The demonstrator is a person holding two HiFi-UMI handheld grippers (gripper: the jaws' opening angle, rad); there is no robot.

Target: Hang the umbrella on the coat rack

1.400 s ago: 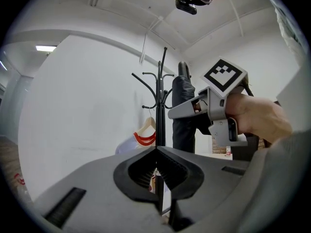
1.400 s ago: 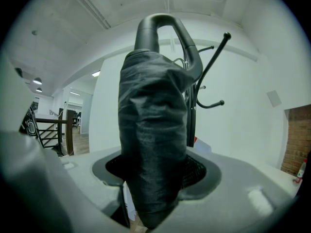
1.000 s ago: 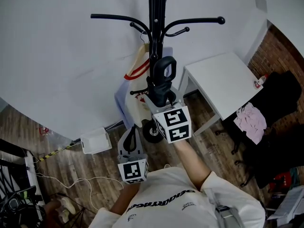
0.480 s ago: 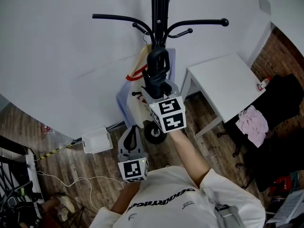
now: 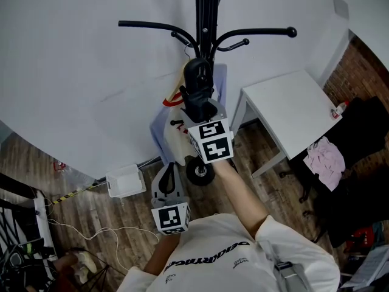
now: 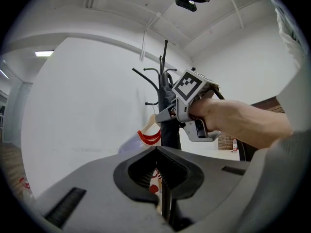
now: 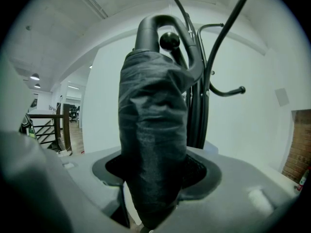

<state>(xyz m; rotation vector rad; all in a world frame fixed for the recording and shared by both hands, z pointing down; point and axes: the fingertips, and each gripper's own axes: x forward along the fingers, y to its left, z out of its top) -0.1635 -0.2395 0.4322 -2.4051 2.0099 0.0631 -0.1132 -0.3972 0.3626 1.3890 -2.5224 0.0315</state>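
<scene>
Right tool (image 7: 154, 176) clamps umbrella (image 7: 153, 115) between its jaws.

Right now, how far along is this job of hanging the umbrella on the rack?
Done: the folded umbrella is picked up, clamped between the fingers of the right gripper and held at the coat rack. In hand: its loop handle sits right at a ball-tipped hook; I can't tell whether it is over it. Left: seat the loop and let go. The left gripper is shut, empty and low.
</scene>
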